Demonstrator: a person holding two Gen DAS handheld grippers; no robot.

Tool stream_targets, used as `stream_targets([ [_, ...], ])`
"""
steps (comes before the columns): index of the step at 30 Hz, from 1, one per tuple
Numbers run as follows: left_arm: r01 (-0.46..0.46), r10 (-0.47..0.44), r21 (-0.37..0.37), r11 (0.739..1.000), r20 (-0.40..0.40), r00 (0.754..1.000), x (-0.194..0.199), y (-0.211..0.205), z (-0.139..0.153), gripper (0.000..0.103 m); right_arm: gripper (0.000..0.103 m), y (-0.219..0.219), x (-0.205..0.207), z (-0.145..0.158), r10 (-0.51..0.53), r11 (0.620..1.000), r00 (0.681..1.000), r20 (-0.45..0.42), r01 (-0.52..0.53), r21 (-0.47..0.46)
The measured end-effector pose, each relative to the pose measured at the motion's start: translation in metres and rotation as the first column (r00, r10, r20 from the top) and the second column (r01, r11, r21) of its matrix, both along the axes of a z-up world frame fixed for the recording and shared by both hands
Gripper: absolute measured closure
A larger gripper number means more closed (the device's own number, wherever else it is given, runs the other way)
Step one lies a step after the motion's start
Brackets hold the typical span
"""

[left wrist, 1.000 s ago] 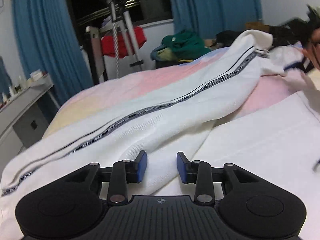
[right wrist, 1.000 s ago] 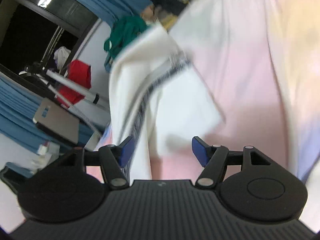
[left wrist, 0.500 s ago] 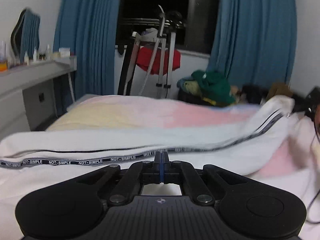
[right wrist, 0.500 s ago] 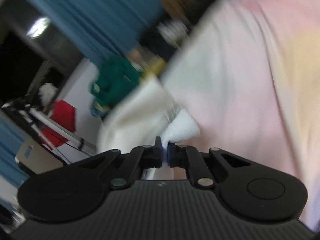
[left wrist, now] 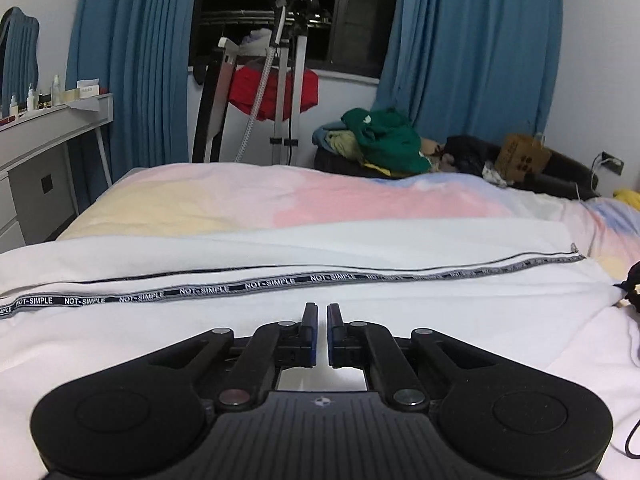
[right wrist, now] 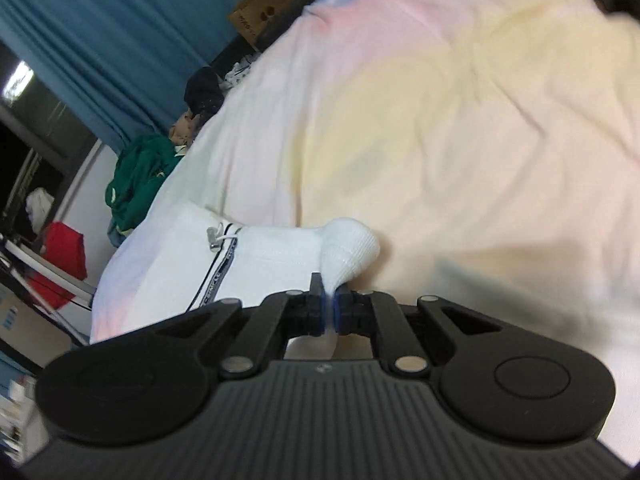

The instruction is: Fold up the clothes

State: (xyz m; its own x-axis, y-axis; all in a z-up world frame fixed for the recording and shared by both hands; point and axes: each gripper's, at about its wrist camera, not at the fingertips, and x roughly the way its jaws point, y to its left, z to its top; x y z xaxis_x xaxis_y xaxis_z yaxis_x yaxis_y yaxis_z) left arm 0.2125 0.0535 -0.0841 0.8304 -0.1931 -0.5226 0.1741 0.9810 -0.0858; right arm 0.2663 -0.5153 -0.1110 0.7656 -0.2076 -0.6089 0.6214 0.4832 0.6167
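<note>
A white garment (left wrist: pixel 320 256) with a black "NOT-SIMPLE" stripe lies stretched across the pastel bedspread (left wrist: pixel 248 196). My left gripper (left wrist: pixel 322 316) sits low over its near edge, jaws almost closed, with white cloth showing in the narrow gap between them. In the right wrist view my right gripper (right wrist: pixel 329 300) is shut on the ribbed white cuff (right wrist: pixel 348 244) at the garment's (right wrist: pixel 168 272) end, near a zipper pull (right wrist: pixel 214 236). The bedspread (right wrist: pixel 440 120) fills the rest of that view.
A grey dresser (left wrist: pixel 36 140) with bottles stands left of the bed. A clothes rack (left wrist: pixel 276 80) with a red item stands at the window. A green clothes pile (left wrist: pixel 380 140) and a cardboard box (left wrist: pixel 520 156) lie beyond the bed. A cable (left wrist: pixel 632 436) lies at right.
Both grippers were open a second ago and have closed on the white garment. The garment has been pulled out straight and flat across the bed, and the left jaws have parted slightly.
</note>
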Motion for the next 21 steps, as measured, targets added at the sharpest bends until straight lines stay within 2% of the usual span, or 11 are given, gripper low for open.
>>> stream_targets([
  [4,-0.001,0.001,-0.012,1.000,-0.026,1.000,0.000,-0.003,-0.002,0.093,0.096,0.002,-0.014,0.008,0.005,1.000,0.999,0.045,-0.004,-0.018],
  [7,-0.007,0.005,-0.039,0.999,-0.053,0.999,0.001,-0.002,-0.004,0.088,0.095,0.006,-0.020,0.008,0.032,0.997,0.999,0.026,-0.030,-0.068],
  [12,-0.015,0.011,-0.049,0.999,-0.082,0.997,-0.001,-0.002,-0.005,0.087,0.090,0.017,-0.018,0.014,0.136,0.976,0.984,-0.111,-0.152,-0.154],
  [13,-0.012,0.008,-0.046,0.999,-0.086,0.996,-0.003,-0.002,-0.005,0.087,0.088,0.023,-0.026,0.023,0.149,0.972,0.983,-0.111,-0.166,-0.167],
  [15,-0.008,0.005,-0.034,0.999,-0.086,0.996,-0.007,-0.004,-0.003,0.085,0.056,0.039,-0.042,0.040,0.181,0.958,0.977,-0.113,-0.201,-0.203],
  [16,-0.006,0.004,-0.027,1.000,-0.081,0.997,-0.009,-0.006,-0.001,0.084,0.046,0.049,-0.049,0.048,0.199,0.949,0.973,-0.115,-0.221,-0.227],
  [17,-0.006,0.004,-0.024,1.000,-0.071,0.997,-0.012,-0.008,-0.001,0.081,0.029,0.061,-0.056,0.055,0.222,0.933,0.967,-0.121,-0.247,-0.262],
  [18,-0.004,0.003,-0.018,1.000,-0.064,0.998,-0.016,-0.009,0.000,0.079,0.021,0.073,-0.061,0.062,0.252,0.916,0.960,-0.122,-0.277,-0.291],
  [21,0.013,-0.012,0.014,1.000,-0.068,0.998,-0.026,-0.016,0.001,0.076,0.020,0.108,-0.073,0.083,0.349,0.854,0.927,-0.138,-0.375,-0.360],
])
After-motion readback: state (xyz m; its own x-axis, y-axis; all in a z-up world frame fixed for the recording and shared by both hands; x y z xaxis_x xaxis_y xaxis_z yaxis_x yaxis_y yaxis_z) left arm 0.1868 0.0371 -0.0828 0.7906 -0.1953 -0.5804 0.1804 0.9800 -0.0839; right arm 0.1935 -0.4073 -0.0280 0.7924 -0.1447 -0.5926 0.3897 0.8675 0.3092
